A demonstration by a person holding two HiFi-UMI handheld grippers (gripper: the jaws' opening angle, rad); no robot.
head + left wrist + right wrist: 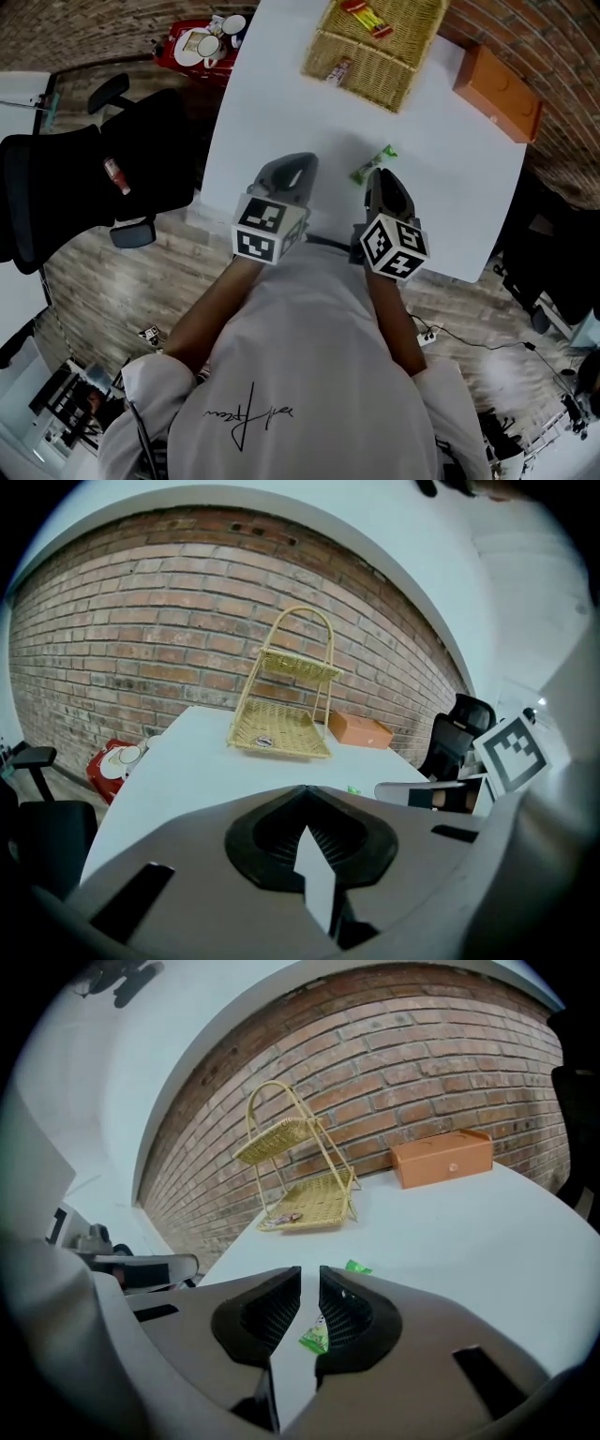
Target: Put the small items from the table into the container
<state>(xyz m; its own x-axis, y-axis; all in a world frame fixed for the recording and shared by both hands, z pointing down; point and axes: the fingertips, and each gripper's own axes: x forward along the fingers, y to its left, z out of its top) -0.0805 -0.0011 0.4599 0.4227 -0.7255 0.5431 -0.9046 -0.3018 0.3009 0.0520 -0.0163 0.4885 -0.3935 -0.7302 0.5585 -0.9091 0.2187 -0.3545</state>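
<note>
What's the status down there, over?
Left gripper shut, empty. Right gripper slightly open over green candy packet, not gripping. Nothing blocking the way to the wicker basket.

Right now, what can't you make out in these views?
The green wrapper: right gripper view, the right gripper covers its middle; print unreadable.
The basket, lower tier: head view, the upper tier covers most of it.
The packet in the lower tier: left gripper view, too small to identify.
The orange box: closed, contents hidden in every view.
</note>
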